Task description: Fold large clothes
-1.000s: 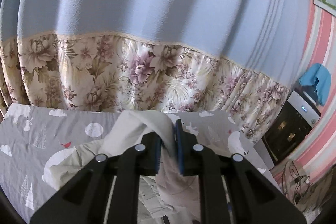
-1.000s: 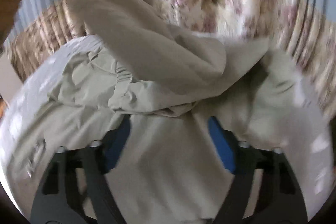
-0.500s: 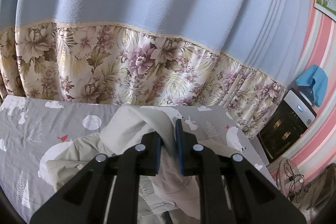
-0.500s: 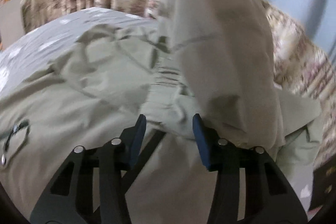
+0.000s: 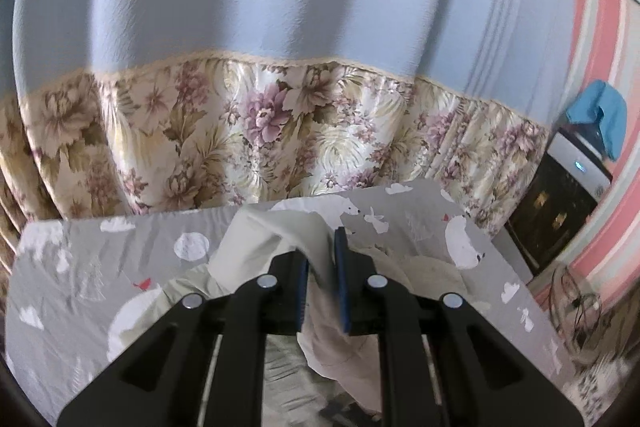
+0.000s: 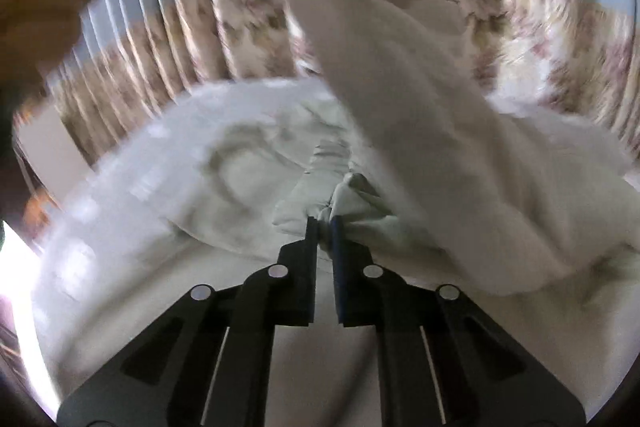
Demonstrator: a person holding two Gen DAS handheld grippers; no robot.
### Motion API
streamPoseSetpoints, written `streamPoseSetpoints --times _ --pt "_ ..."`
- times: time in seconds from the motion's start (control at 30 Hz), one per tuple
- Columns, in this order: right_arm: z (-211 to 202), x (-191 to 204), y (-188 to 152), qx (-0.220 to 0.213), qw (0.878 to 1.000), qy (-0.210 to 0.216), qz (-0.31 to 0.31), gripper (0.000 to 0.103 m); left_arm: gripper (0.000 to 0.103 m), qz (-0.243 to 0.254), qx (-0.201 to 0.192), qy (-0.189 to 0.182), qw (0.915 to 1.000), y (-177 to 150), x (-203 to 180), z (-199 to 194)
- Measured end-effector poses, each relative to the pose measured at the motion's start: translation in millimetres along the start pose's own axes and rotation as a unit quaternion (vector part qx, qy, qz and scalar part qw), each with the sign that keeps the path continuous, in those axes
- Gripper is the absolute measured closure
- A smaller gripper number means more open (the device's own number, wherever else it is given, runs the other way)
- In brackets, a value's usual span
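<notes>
A large pale beige-green garment (image 5: 272, 239) lies crumpled on a grey patterned sheet (image 5: 80, 267). My left gripper (image 5: 320, 247) is shut on a fold of the garment and holds it up above the bed. In the right wrist view the garment (image 6: 248, 167) covers most of the bed, and a lifted part (image 6: 400, 87) hangs down from the upper middle. My right gripper (image 6: 325, 225) is shut on a bunched fold of the garment near its middle. The right wrist view is blurred.
A blue and floral curtain (image 5: 260, 115) hangs behind the bed. A water dispenser (image 5: 576, 163) with a blue cloth (image 5: 604, 115) stands at the right by a pink striped wall (image 5: 612, 39). Cables (image 5: 576, 307) lie on the floor at the right.
My right gripper has closed from wide open onto a bunched fold of the garment. My left gripper still holds its fold and the view has shifted slightly.
</notes>
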State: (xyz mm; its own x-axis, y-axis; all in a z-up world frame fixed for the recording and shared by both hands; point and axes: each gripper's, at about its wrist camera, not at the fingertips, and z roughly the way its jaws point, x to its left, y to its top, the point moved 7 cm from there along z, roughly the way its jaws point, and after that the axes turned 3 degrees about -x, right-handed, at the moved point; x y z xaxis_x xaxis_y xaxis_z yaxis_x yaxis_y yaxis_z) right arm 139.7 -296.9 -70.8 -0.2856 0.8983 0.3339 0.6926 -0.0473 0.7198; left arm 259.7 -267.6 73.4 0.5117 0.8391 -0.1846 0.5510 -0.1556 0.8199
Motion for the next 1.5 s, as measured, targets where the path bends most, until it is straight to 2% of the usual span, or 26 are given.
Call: streamPoseSetpoints --times 0.13,0.23,0.3,0.33,0.37,0.43,0.57,0.67,0.7,0.73,0.77,0.8,0.87,0.93,1.0,1.03,1.1,1.13,1.2,1.3,1.33,1.37,1.4,1.43,1.47,1.5 --pt "24.8 23.8 -4.7 0.017 0.997 0.06 0.054 0.096 0.091 0.021 0.012 0.027 0.9994 -16.2 27.8 -11.3" --pt "46.9 33.4 -12.6 0.03 0.995 0.067 0.068 0.096 0.091 -0.001 0.03 0.047 0.9984 -37.0 62.6 -14.2" --pt "54.5 34.1 -14.5 0.033 0.995 0.061 0.078 0.092 0.091 -0.012 0.04 0.062 0.9972 -52.5 82.2 -15.8" --pt "52.3 35.5 -13.3 0.031 0.996 0.047 0.07 0.087 0.091 -0.02 0.048 0.068 0.9963 -65.6 94.4 -16.2" --pt "49.0 37.5 -12.8 0.031 0.997 0.043 0.065 0.059 0.091 -0.024 0.054 0.074 0.9955 -75.2 101.7 -15.5" --pt "27.4 37.4 -8.5 0.011 0.999 0.023 0.041 0.026 0.091 -0.036 0.069 0.081 0.9937 -98.4 116.6 -13.9" --pt "-18.5 16.5 6.3 -0.024 0.999 -0.042 0.01 0.019 0.091 -0.058 0.085 0.076 0.9917 -133.6 129.6 -14.0" --pt "-30.3 -36.3 12.9 -0.015 0.993 -0.109 0.044 0.02 0.091 -0.075 0.087 0.058 0.9916 -148.3 129.4 -18.4" --pt "-29.3 -52.2 12.0 -0.006 0.991 -0.117 0.068 0.022 0.091 -0.079 0.087 0.054 0.9916 -151.3 128.1 -19.9" --pt "-29.2 -67.3 10.0 0.004 0.988 -0.119 0.099 0.029 0.091 -0.08 0.087 0.054 0.9916 -152.5 126.4 -20.2" --pt "-35.7 -75.5 8.3 0.002 0.986 -0.108 0.124 0.03 0.091 -0.081 0.088 0.053 0.9914 -152.5 124.0 -19.2" --pt "-44.7 -78.9 8.6 -0.01 0.987 -0.097 0.131 0.029 0.091 -0.083 0.09 0.05 0.9912 -154.2 122.4 -18.6" --pt "-68.9 -93.4 12.9 -0.042 0.983 -0.125 0.131 0.018 0.091 -0.088 0.101 0.035 0.9904 -162.8 115.7 -17.2" --pt "-74.5 -109.0 18.0 -0.053 0.976 -0.152 0.148 0.014 0.091 -0.09 0.116 0.02 0.989 -172.7 106.1 -14.2" --pt "-51.9 -121.3 23.7 -0.017 0.976 -0.164 0.14 0.014 0.091 -0.095 0.127 0.008 0.9873 -182.4 98.7 -9.6" --pt "-29.6 -126.3 22.2 0.018 0.977 -0.163 0.134 0.017 0.091 -0.097 0.131 0.008 0.9866 -187.5 95.4 -6.4" --pt "1.0 -127.3 15.6 0.063 0.98 -0.139 0.124 0.062 0.091 -0.097 0.134 0.01 0.9862 -194.6 90.7 -2.8" --pt "6.2 -123.1 14.7 0.076 0.982 -0.148 0.093 0.095 0.091 -0.093 0.132 0.017 0.9868 -197.4 88.1 -3.7" --pt "-16.1 -113.8 23.7 0.038 0.986 -0.154 0.047 0.095 0.091 -0.081 0.125 0.025 0.9886 -201.3 82.1 -10.6" --pt "-48.4 -116.4 18.5 0.011 0.981 -0.192 0.003 0.095 0.087 -0.073 0.13 0.013 0.9887 -217.0 69.2 -19.1" --pt "-47.8 -122.1 10.3 0.021 0.978 -0.206 -0.012 0.095 0.085 -0.069 0.145 0.01 0.9869 -227.0 65.9 -17.1" --pt "-43.3 -128.9 3.4 0.034 0.975 -0.217 -0.023 0.095 0.077 -0.067 0.154 0.013 0.9858 -233.7 65.5 -15.9" --pt "-36.2 -139.5 -9.1 0.055 0.971 -0.231 -0.031 0.095 0.073 -0.063 0.156 0.018 0.9856 -237.7 66.2 -15.7" --pt "-33.9 -143.0 -14.6 0.063 0.97 -0.234 -0.03 0.087 0.07 -0.062 0.152 0.025 0.9861 -237.3 69.2 -17.0" --pt "-32.5 -147.1 -19.5 0.066 0.969 -0.238 -0.029 0.07 0.068 -0.064 0.148 0.033 0.9863 -233.9 72.6 -18.9" --pt "-35.0 -150.7 -23.7 0.065 0.968 -0.24 -0.029 0.064 0.068 -0.066 0.144 0.04 0.9866 -230.3 74.4 -21.0"
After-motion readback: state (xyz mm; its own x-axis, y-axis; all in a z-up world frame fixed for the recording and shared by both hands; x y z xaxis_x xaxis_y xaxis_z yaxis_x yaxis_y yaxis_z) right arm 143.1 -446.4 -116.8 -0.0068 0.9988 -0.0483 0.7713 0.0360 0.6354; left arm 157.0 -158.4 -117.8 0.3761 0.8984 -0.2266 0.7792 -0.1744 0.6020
